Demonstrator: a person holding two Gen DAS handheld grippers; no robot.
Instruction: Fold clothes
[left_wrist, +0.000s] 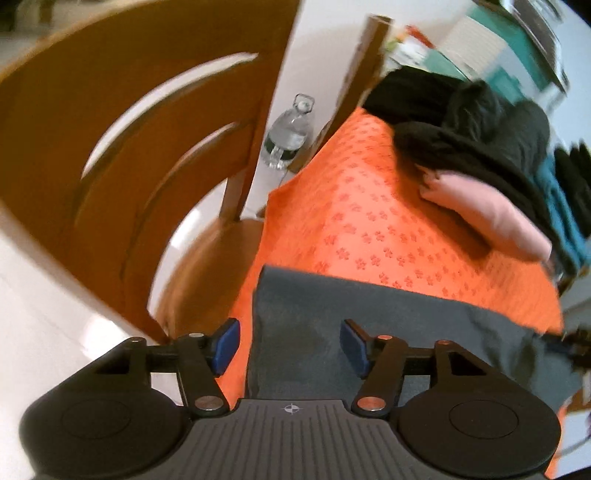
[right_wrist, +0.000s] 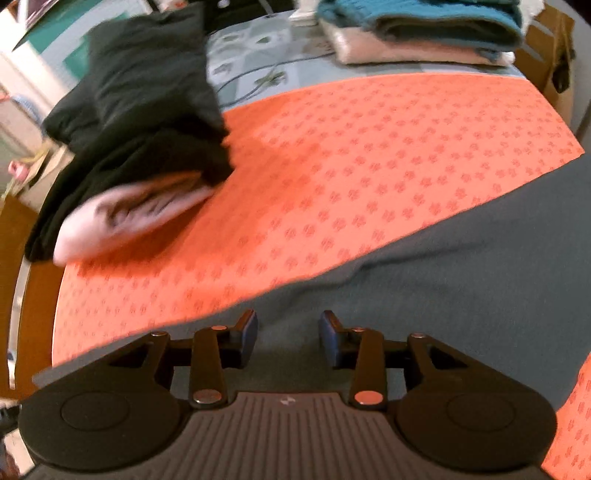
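Nearest: my left gripper (left_wrist: 290, 345), jaws spread wide and empty, over the corner of a grey garment (left_wrist: 369, 332). My right gripper (right_wrist: 288, 338), jaws likewise apart and empty, above the same grey garment (right_wrist: 443, 266), which lies flat at the near edge of the orange patterned cloth (right_wrist: 332, 184). Further: pink garment (right_wrist: 129, 218) under a heap of dark clothes (right_wrist: 140, 110). Farthest: folded teal stack (right_wrist: 424, 18); I note a wooden chair (left_wrist: 129, 147) and water bottle (left_wrist: 288, 133) beside the table.
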